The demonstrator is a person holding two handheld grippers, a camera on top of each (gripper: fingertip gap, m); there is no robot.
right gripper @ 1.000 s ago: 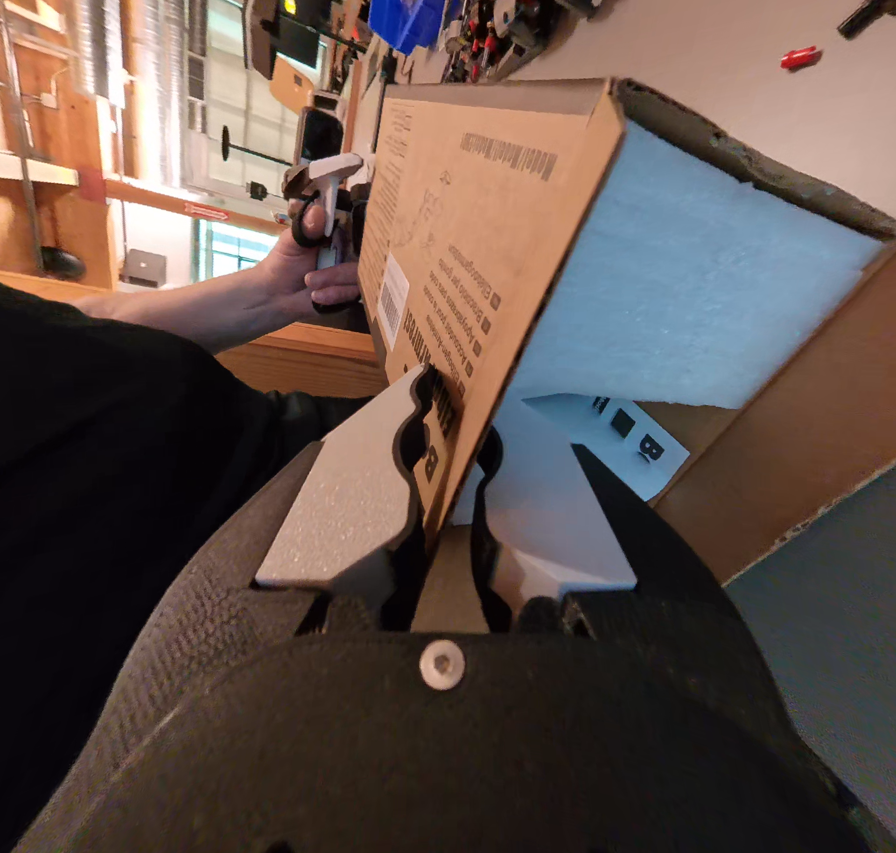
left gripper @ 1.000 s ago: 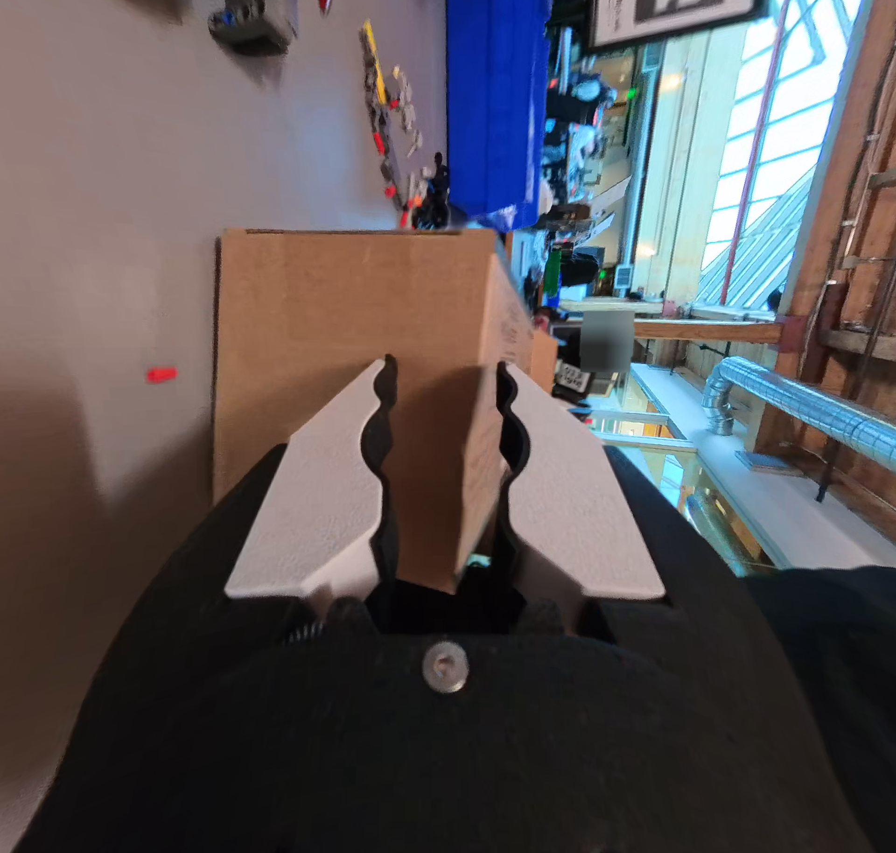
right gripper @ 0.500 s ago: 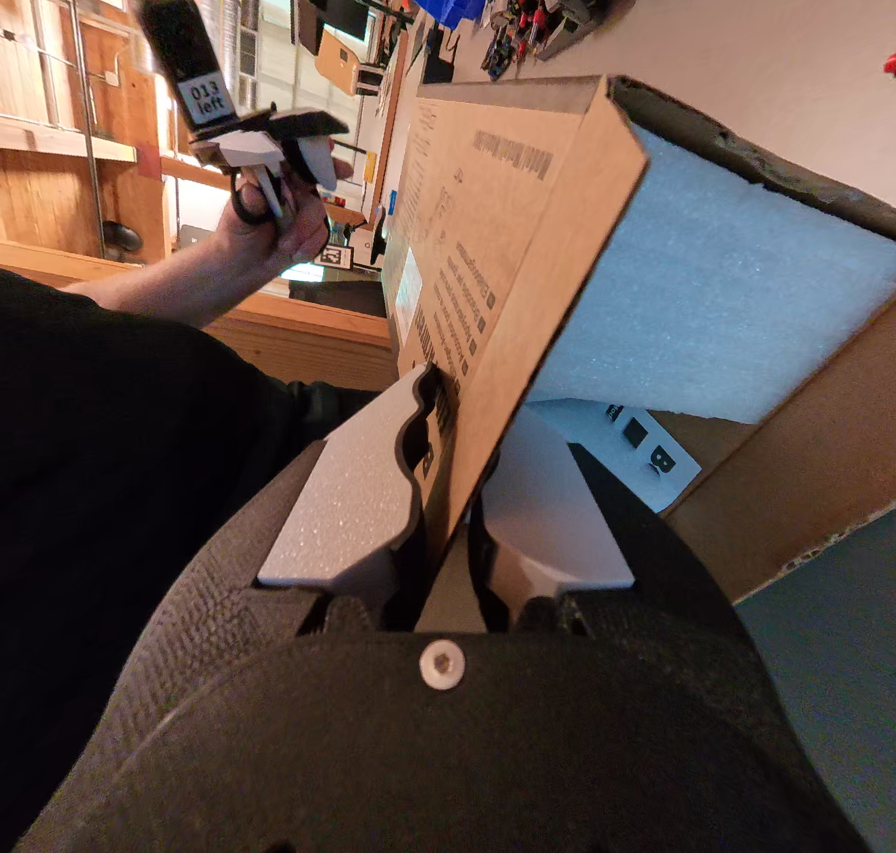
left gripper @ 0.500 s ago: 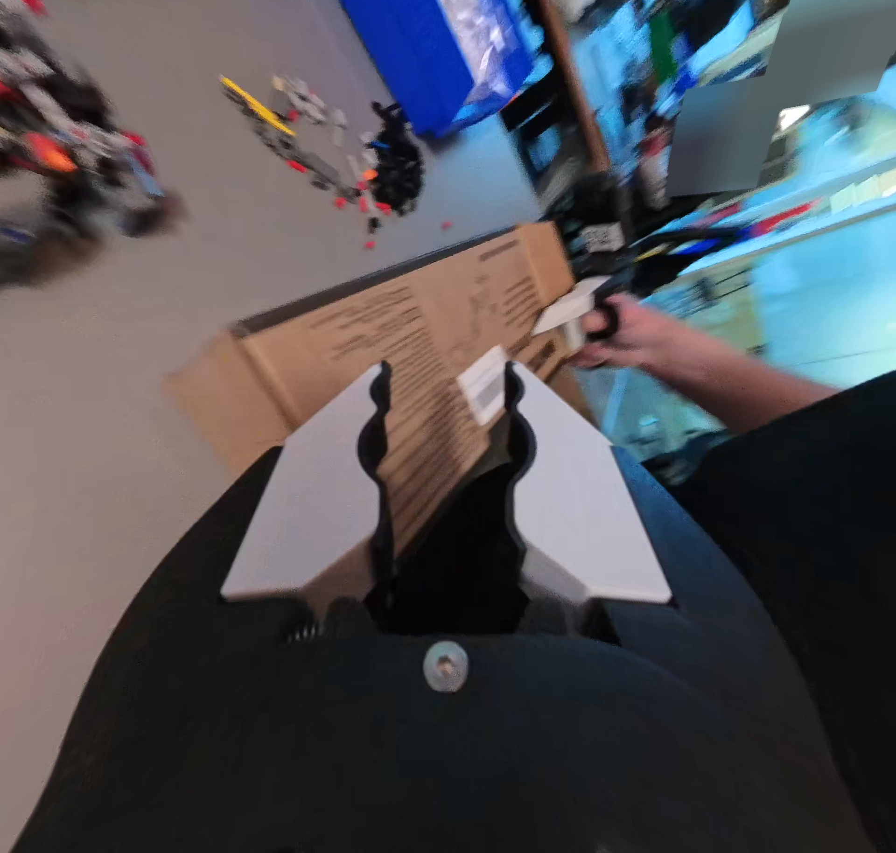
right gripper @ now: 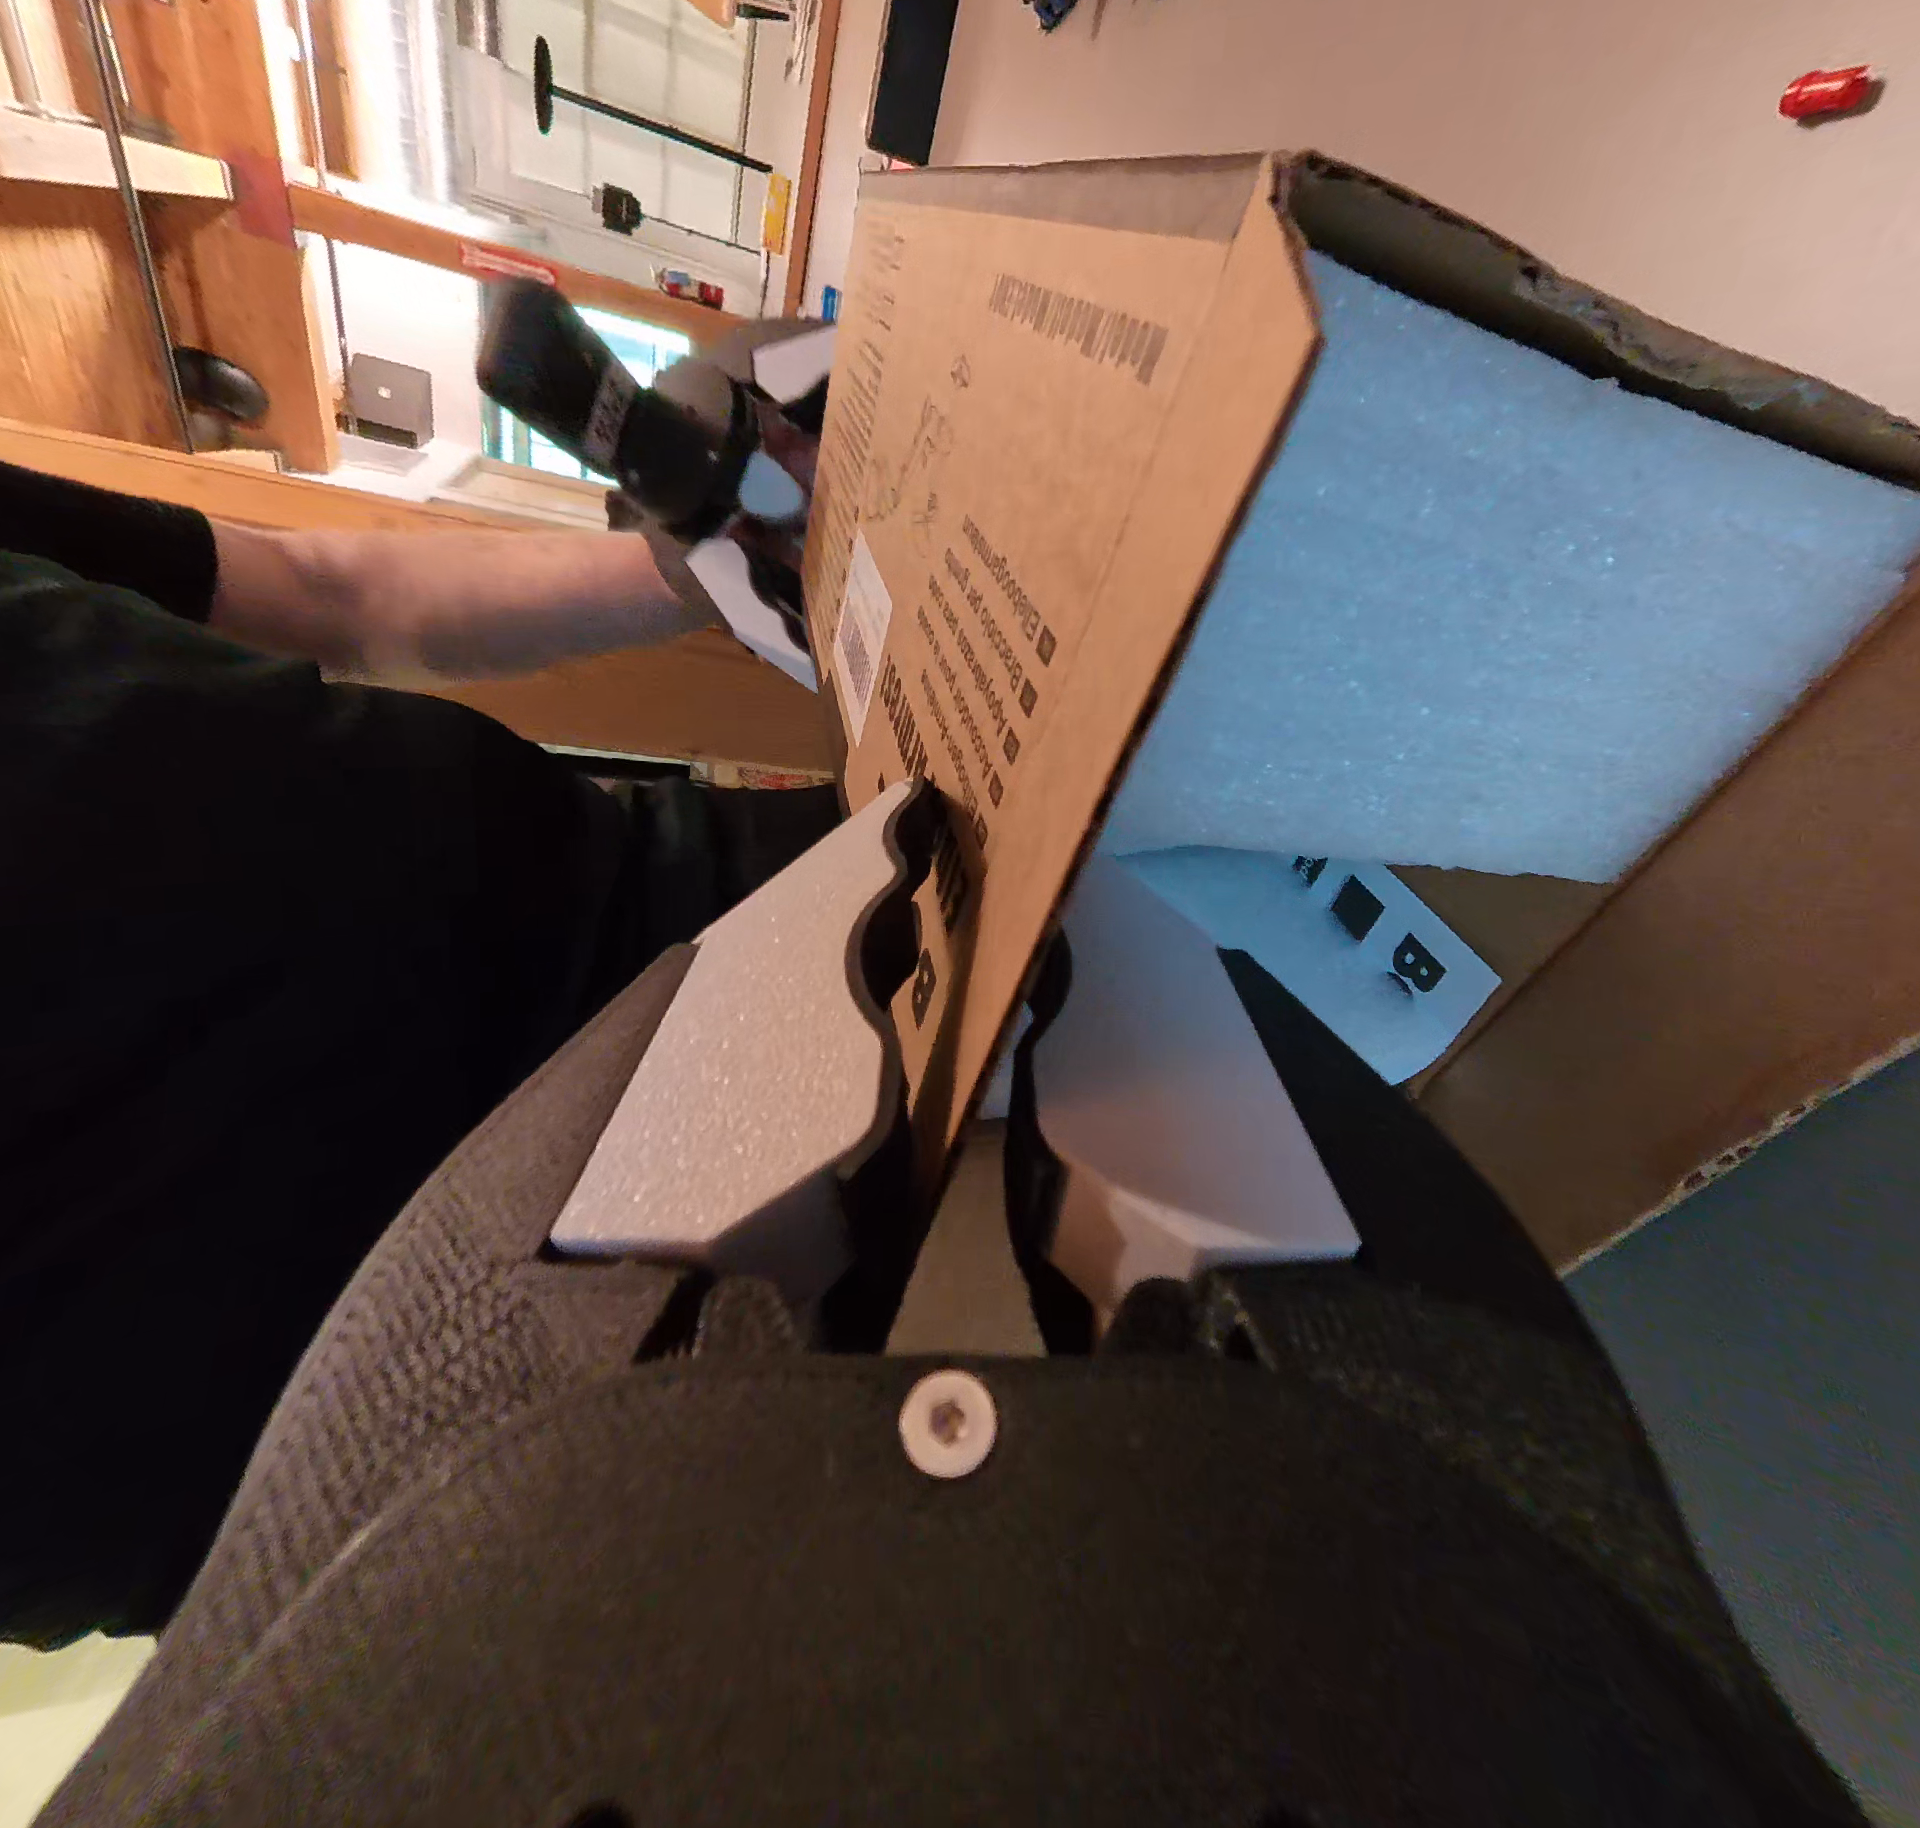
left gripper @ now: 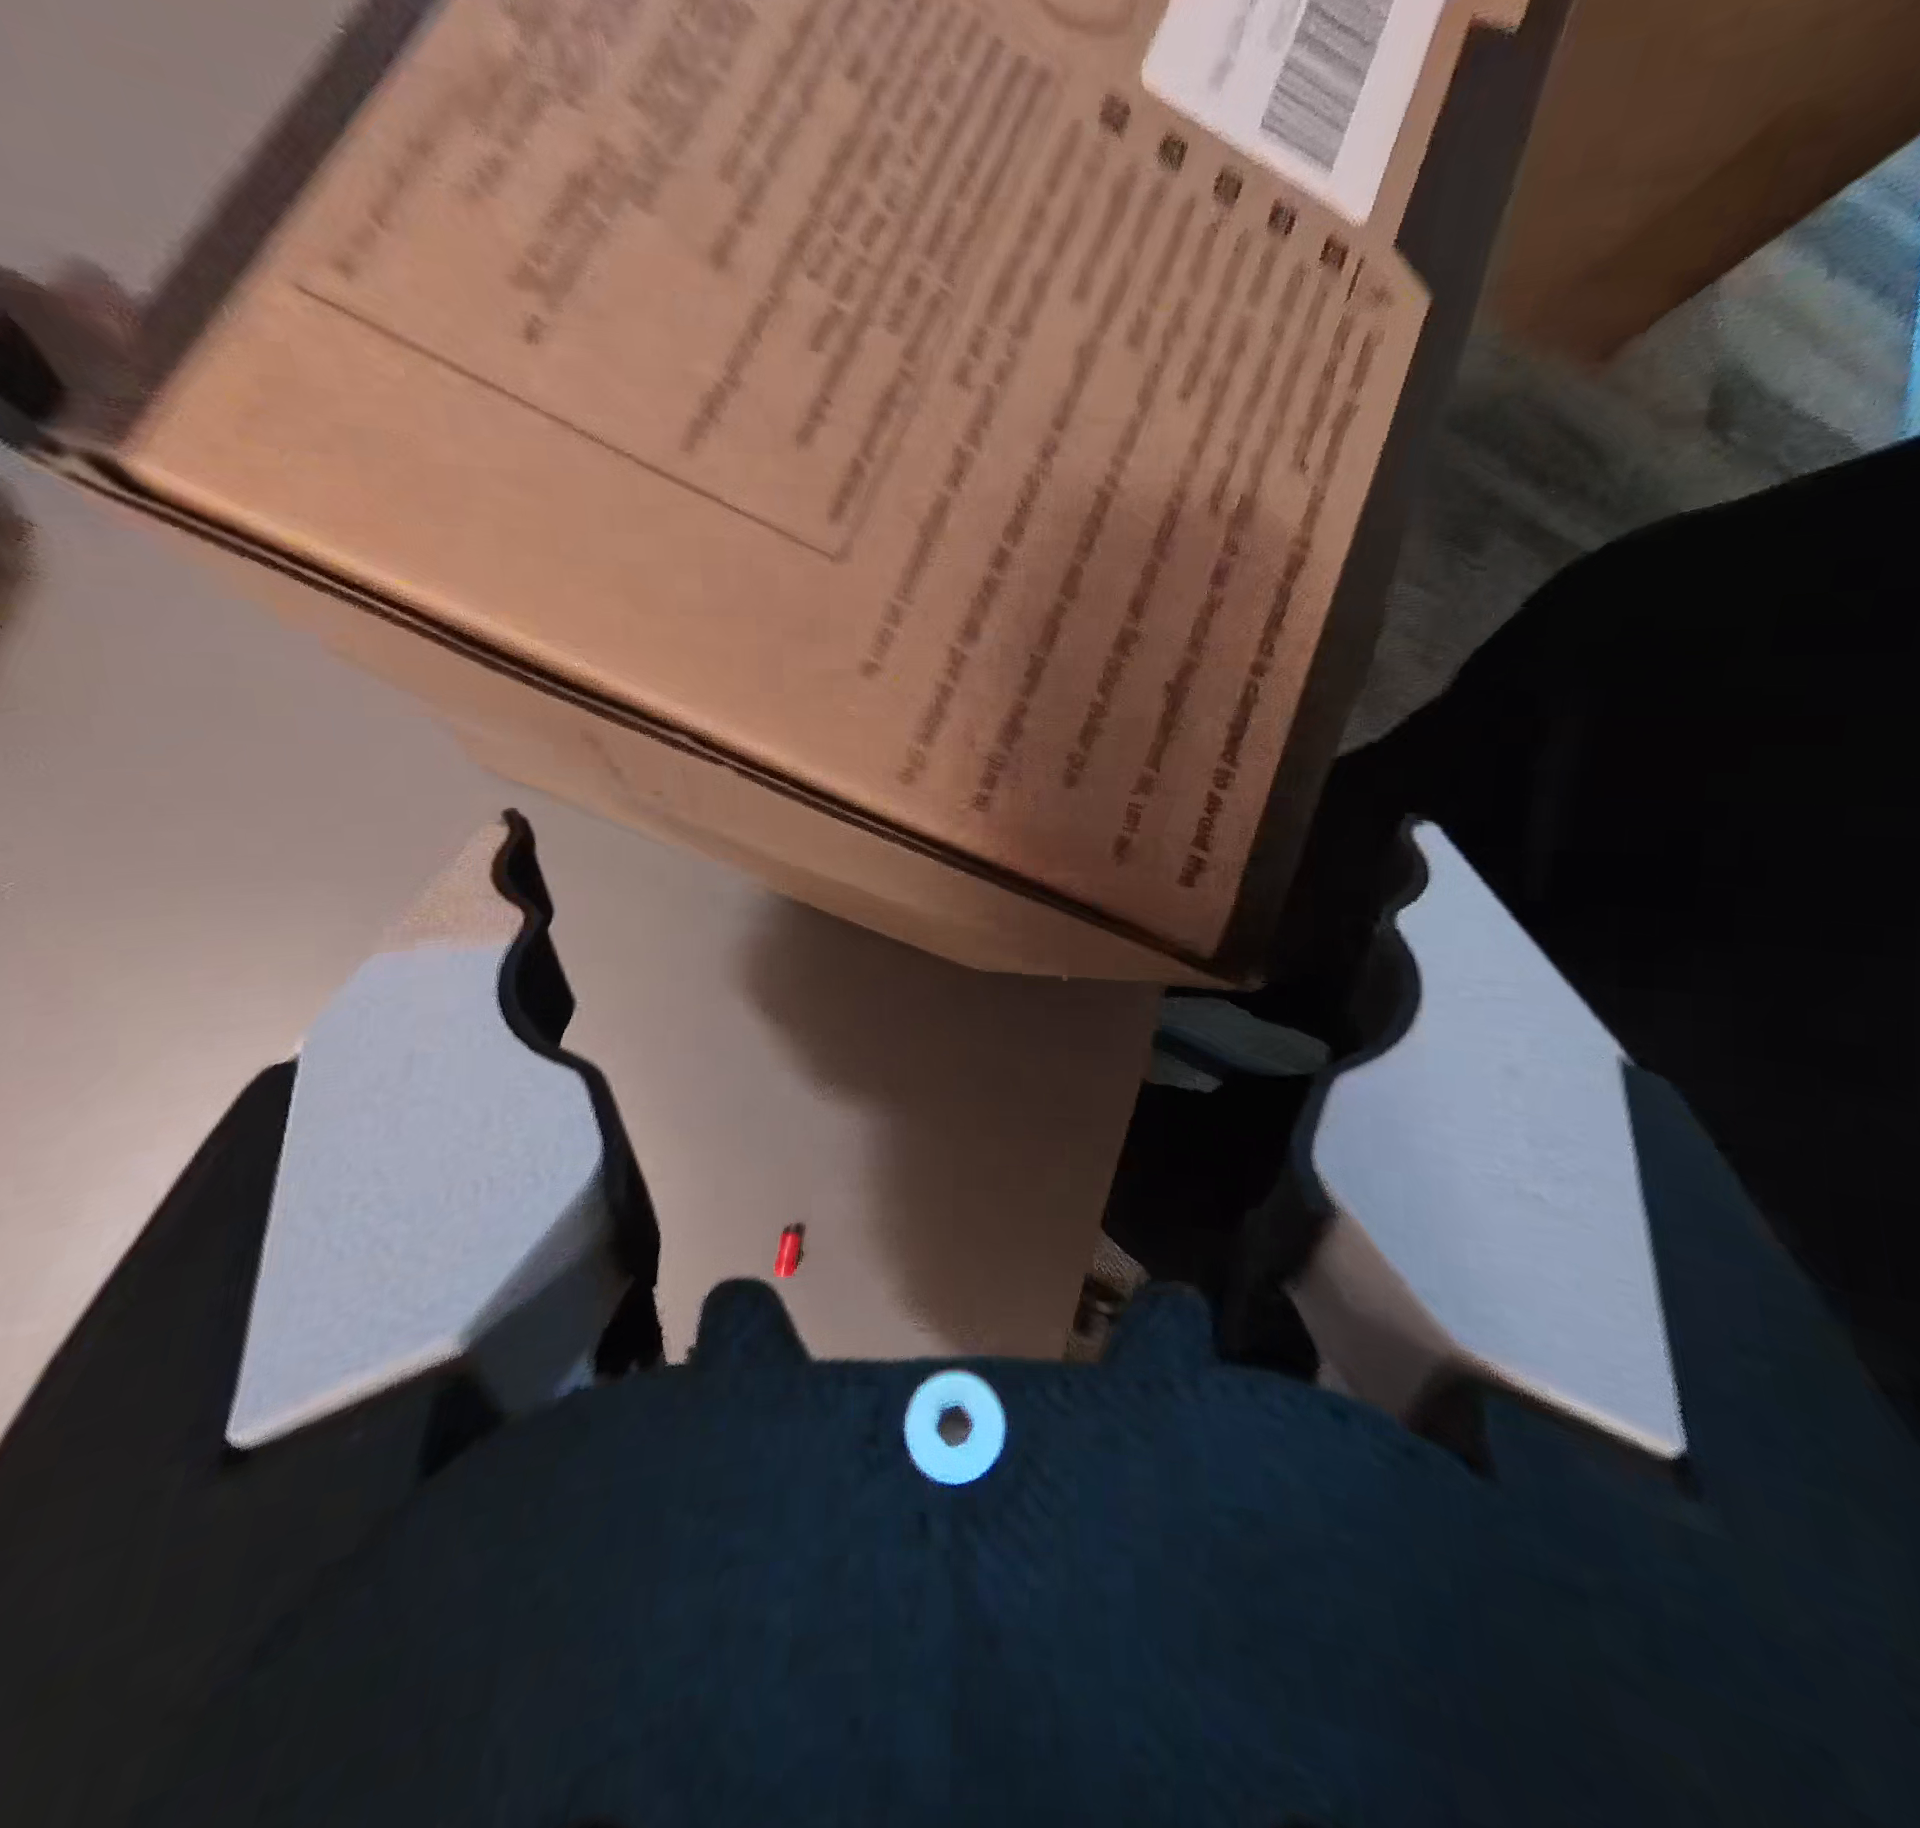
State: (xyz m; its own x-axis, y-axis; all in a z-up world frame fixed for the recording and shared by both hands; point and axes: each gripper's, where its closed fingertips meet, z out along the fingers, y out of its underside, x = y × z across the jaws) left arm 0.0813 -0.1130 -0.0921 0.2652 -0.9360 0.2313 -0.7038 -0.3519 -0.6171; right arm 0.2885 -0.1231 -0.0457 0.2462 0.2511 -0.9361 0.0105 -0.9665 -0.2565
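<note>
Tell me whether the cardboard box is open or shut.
Open. In the right wrist view the cardboard box shows white foam through its open end, where the right hand-held gripper clamps a flap.

At upper left of my right wrist view I see wooden beams [right gripper: 260,209] and bright windows [right gripper: 416,33]; a grey tabletop [right gripper: 1455,64] fills upper right.

Small red piece [left gripper: 790,1250] on grey table [left gripper: 187,843]; white foam [right gripper: 1507,573] inside cardboard box [right gripper: 1039,490].

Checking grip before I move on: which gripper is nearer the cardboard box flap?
Right. The right gripper is clamped on the flap; the left gripper is open just short of the box's edge.
</note>
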